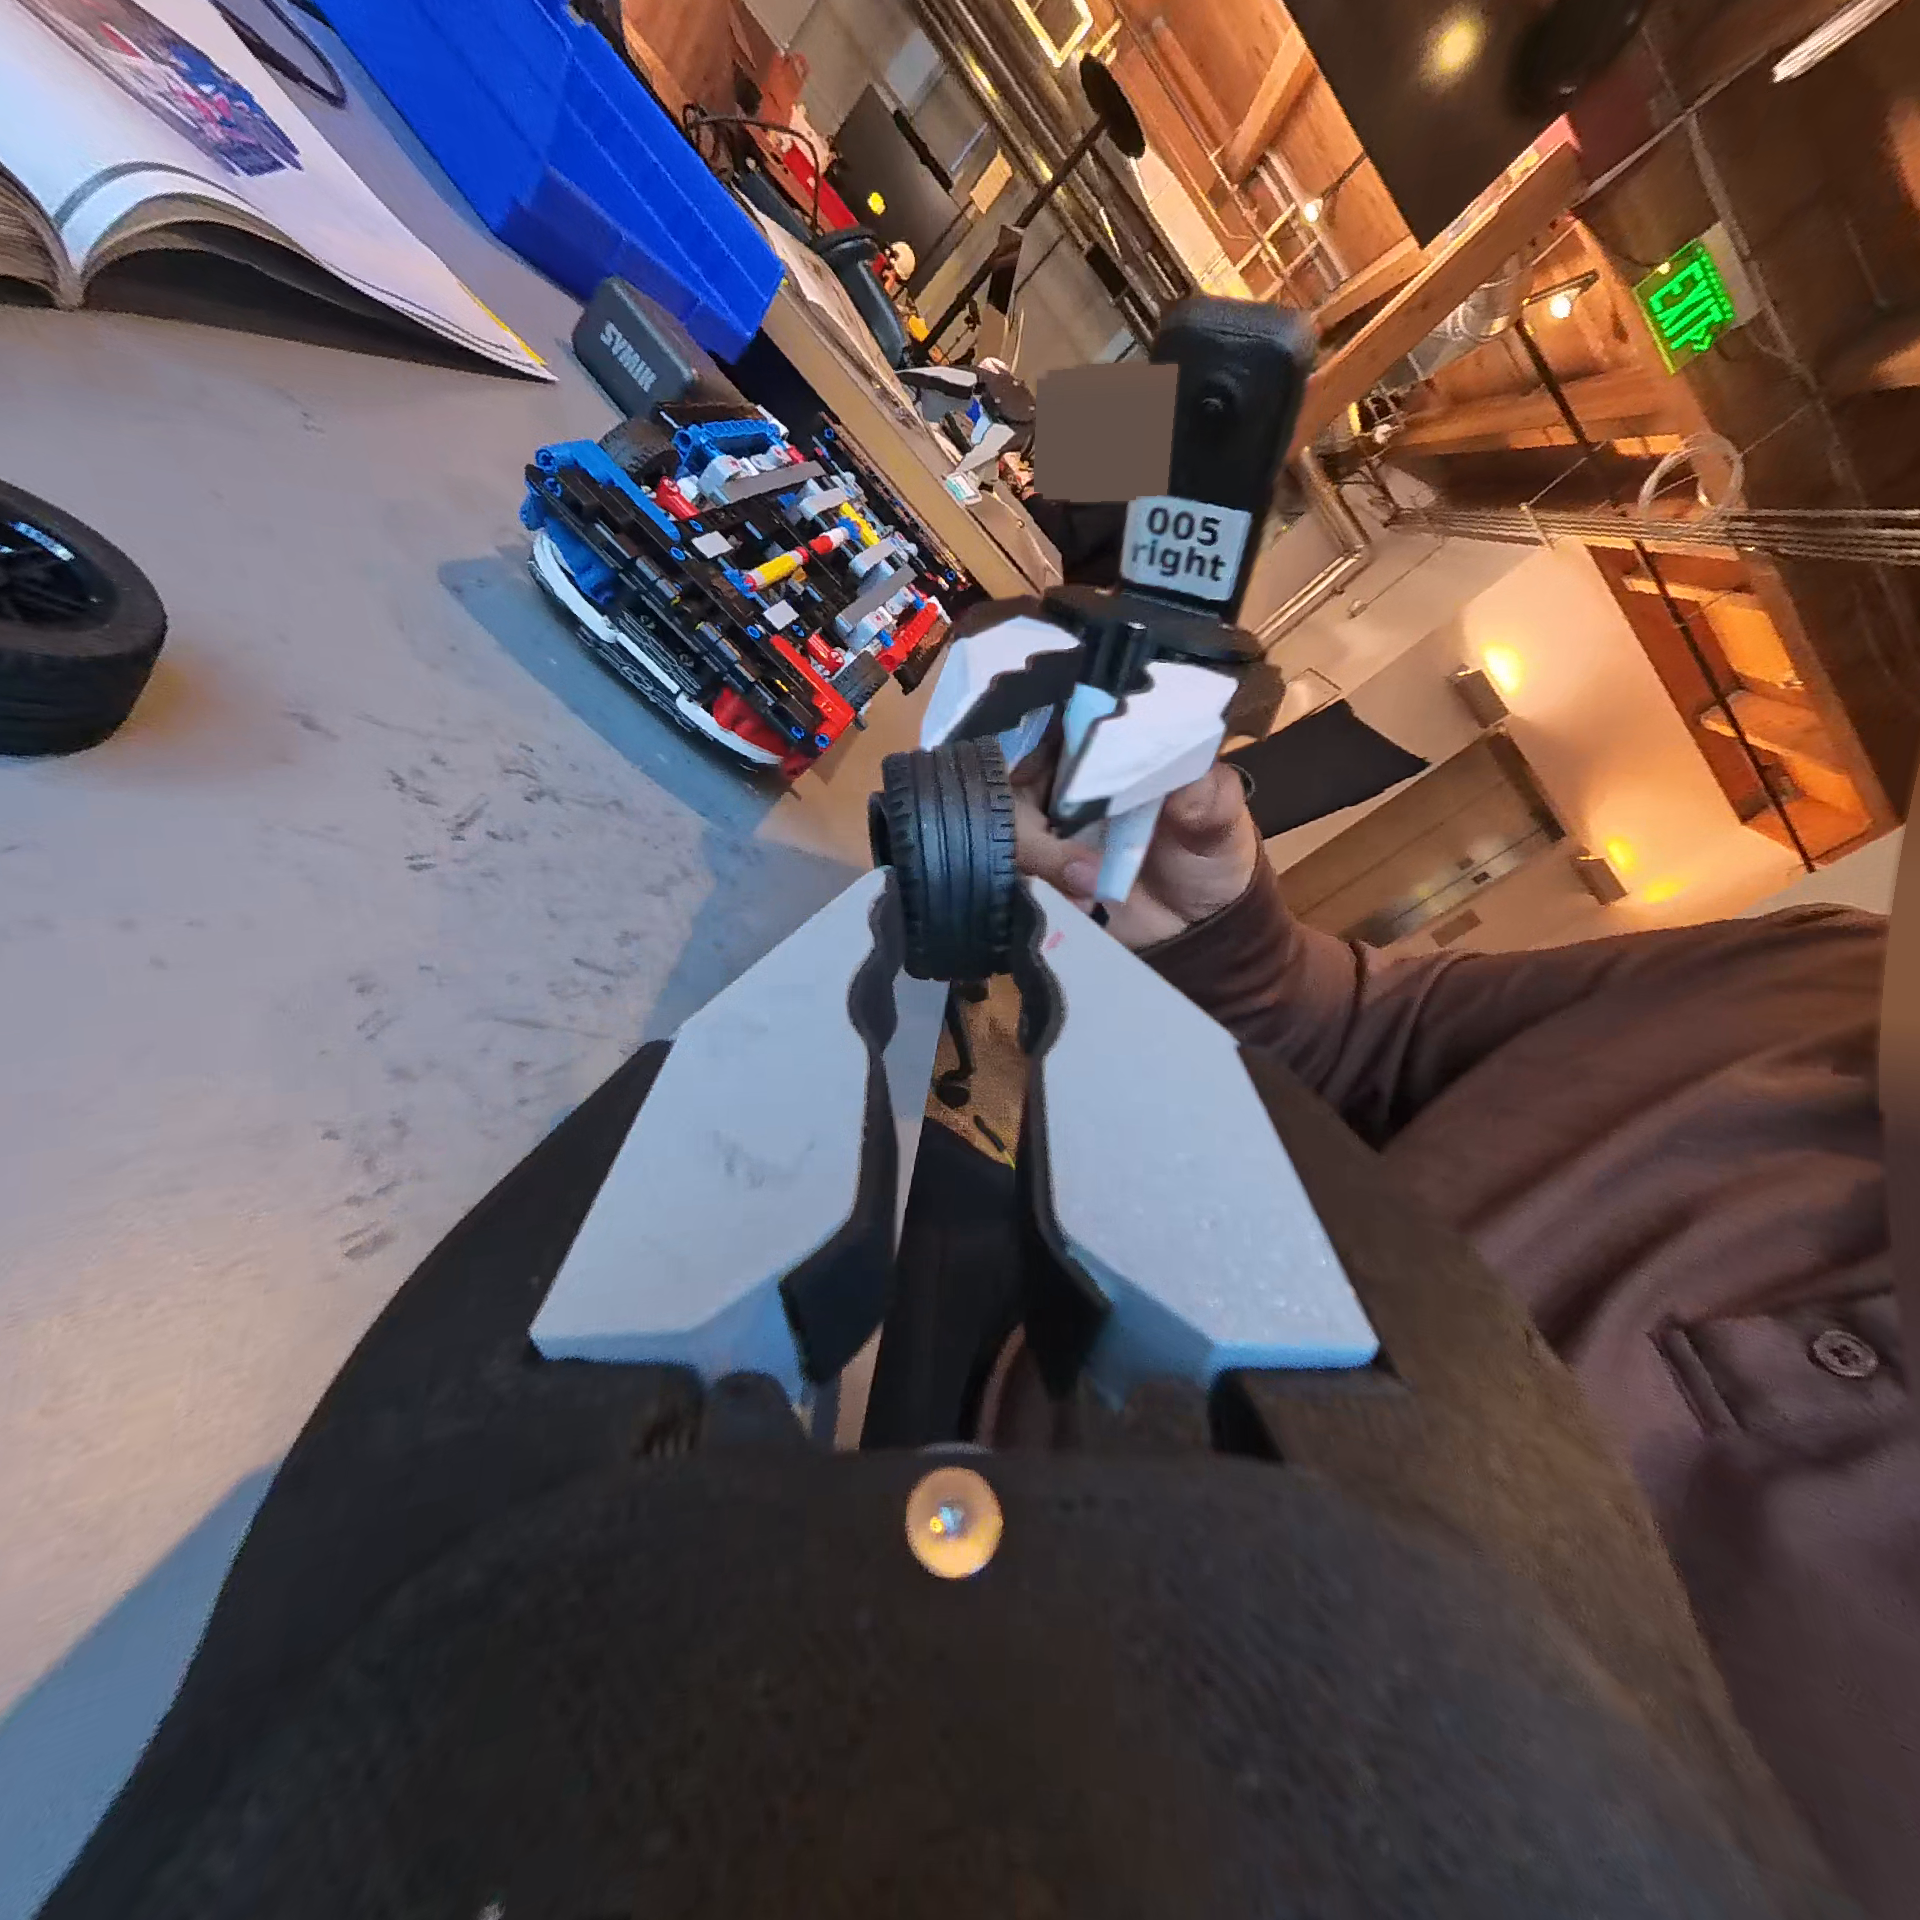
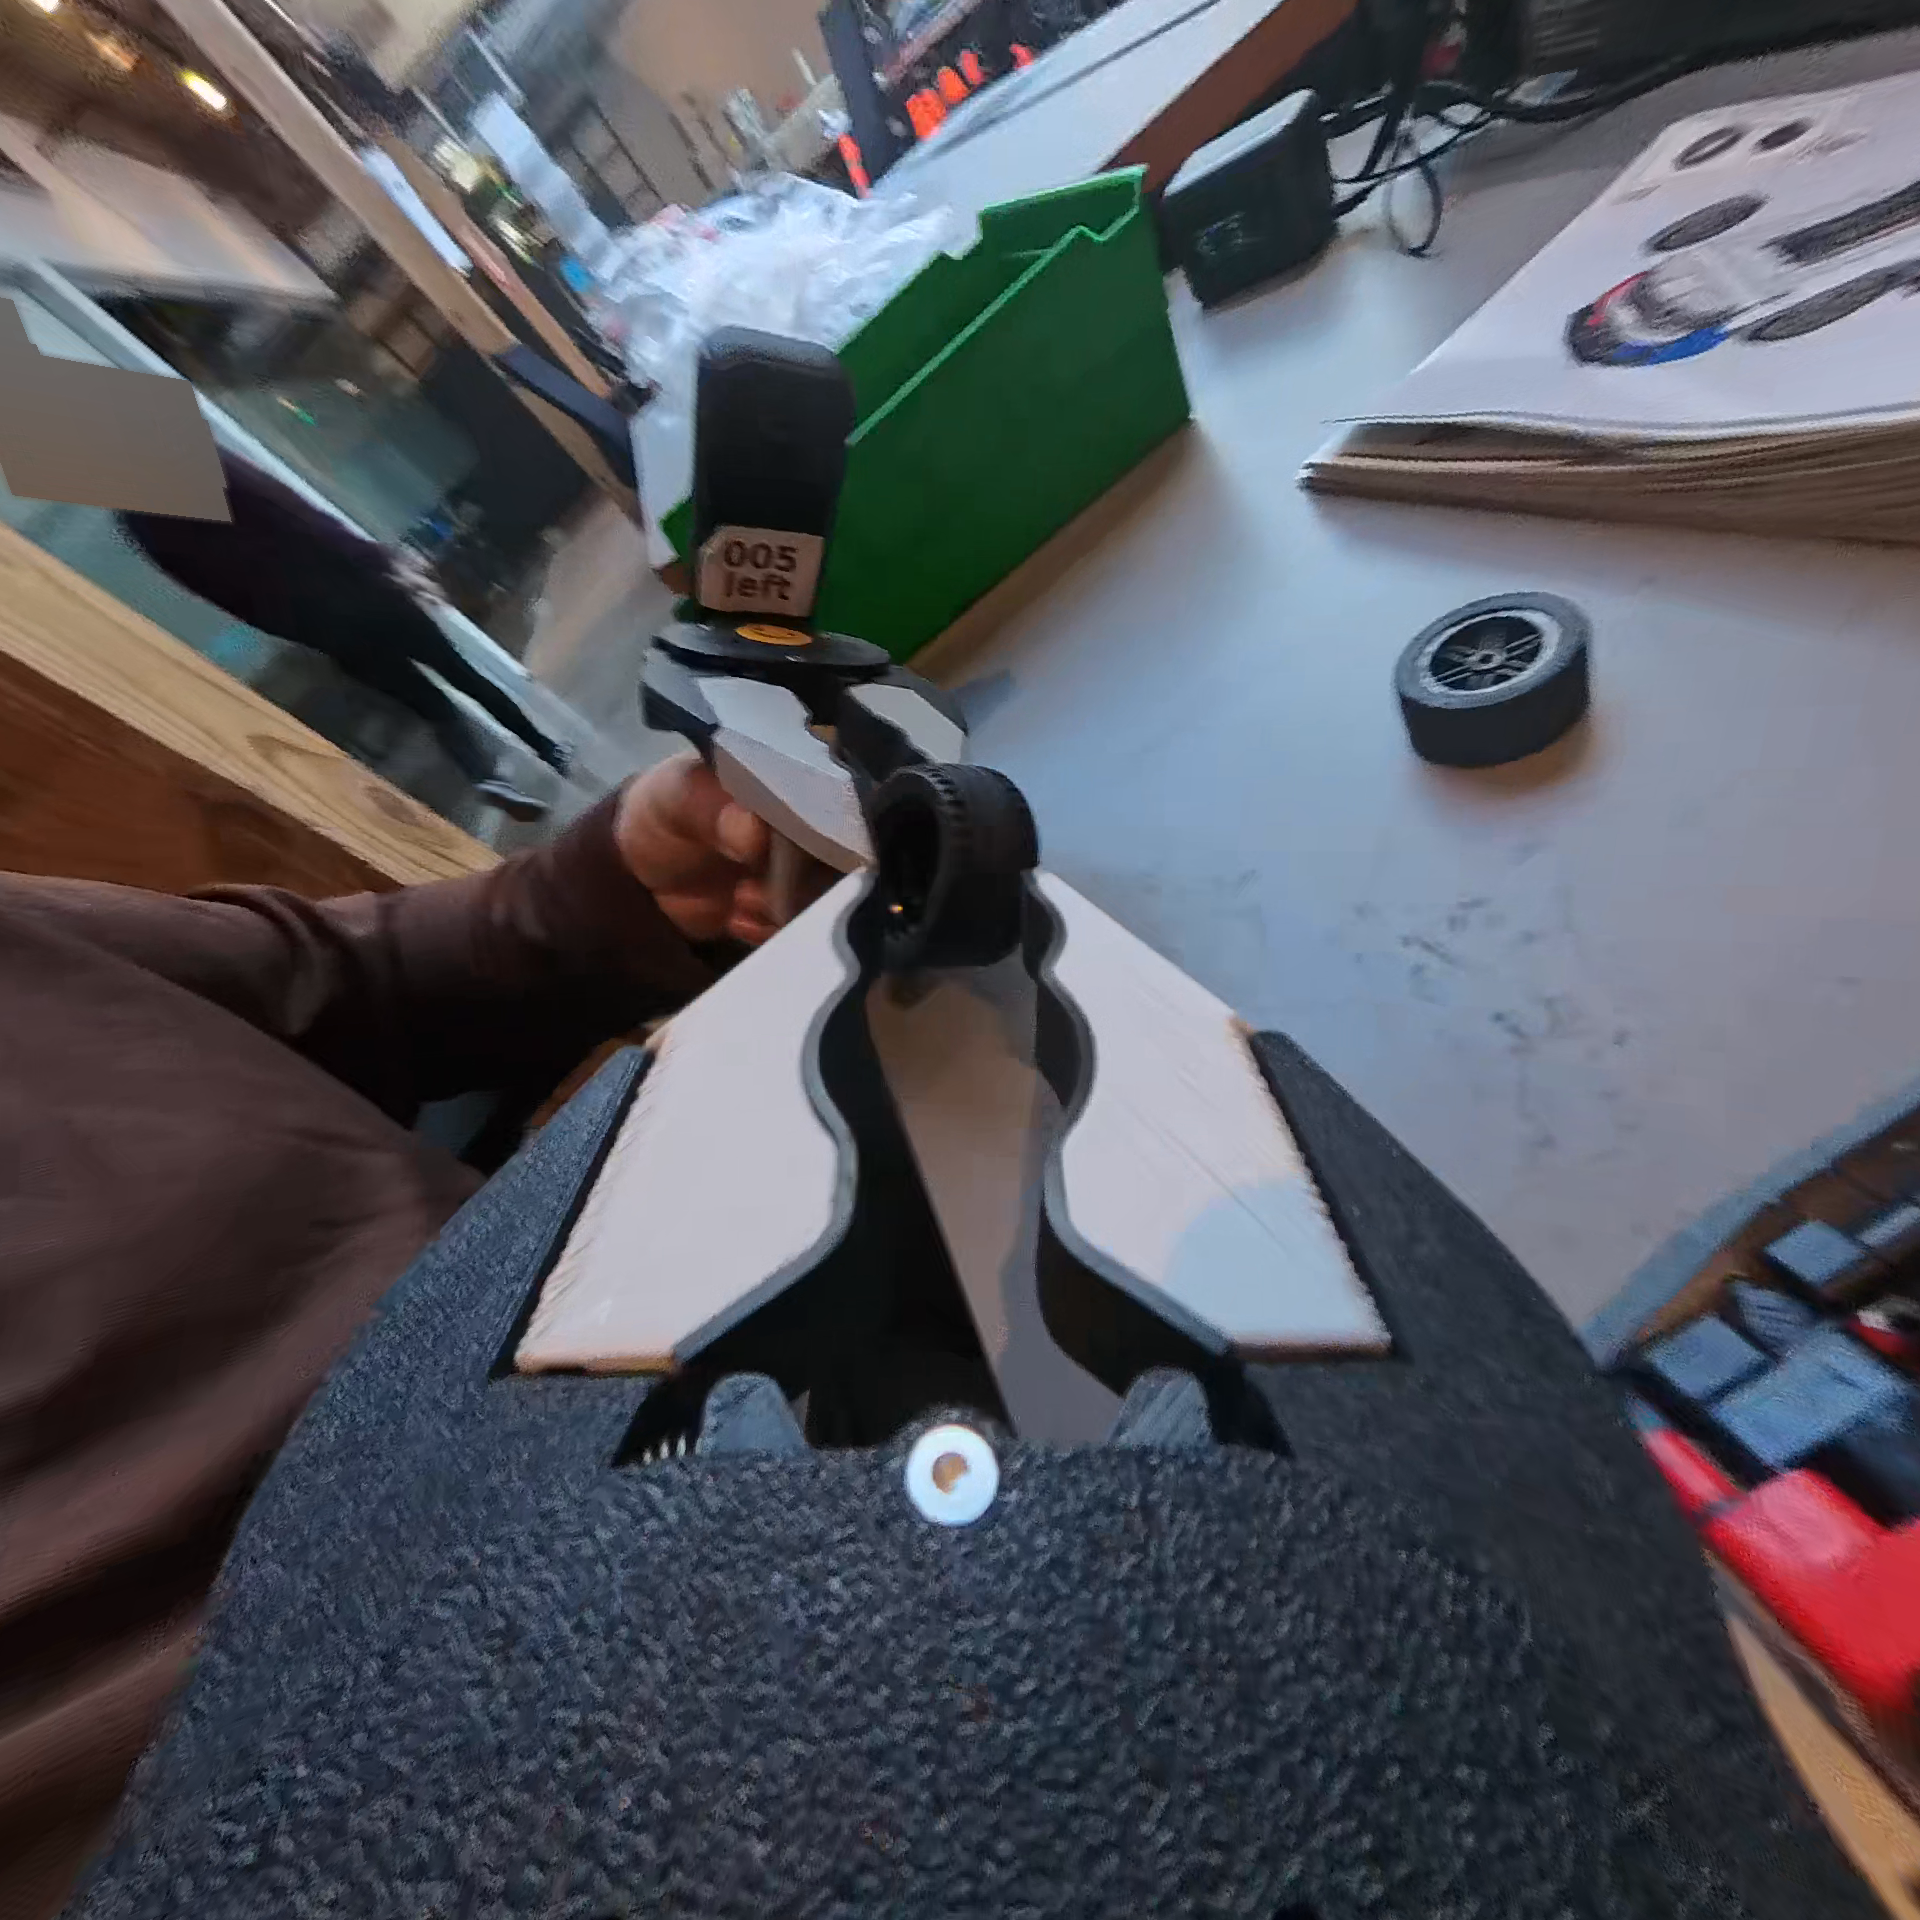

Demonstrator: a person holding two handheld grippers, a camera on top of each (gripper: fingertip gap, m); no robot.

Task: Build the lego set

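The grey table (image 1: 312, 831) spreads out beyond both grippers. On it, far ahead of the right gripper's jaws and to their right, lies an open instruction book (image 2: 1714, 343), with a green bin (image 2: 997, 416) standing ahead and slightly left of them. A blue bin (image 1: 582, 166) sits far ahead and left of the left gripper's jaws. The partly built lego car (image 1: 727, 582), blue, black, white and red, rests on the table ahead of the left jaws, just to their left. A finished wheel (image 2: 1493, 677) with a spoked rim lies flat on the table, ahead and right of the right jaws.

Both grippers meet in the air on one small black tyre (image 1: 956, 862). The left gripper (image 1: 956, 935) has its jaws closed on the tyre's tread at their tips. The right gripper (image 2: 951, 925) pinches the same tyre from the opposite side, its jaws likewise closed on it.
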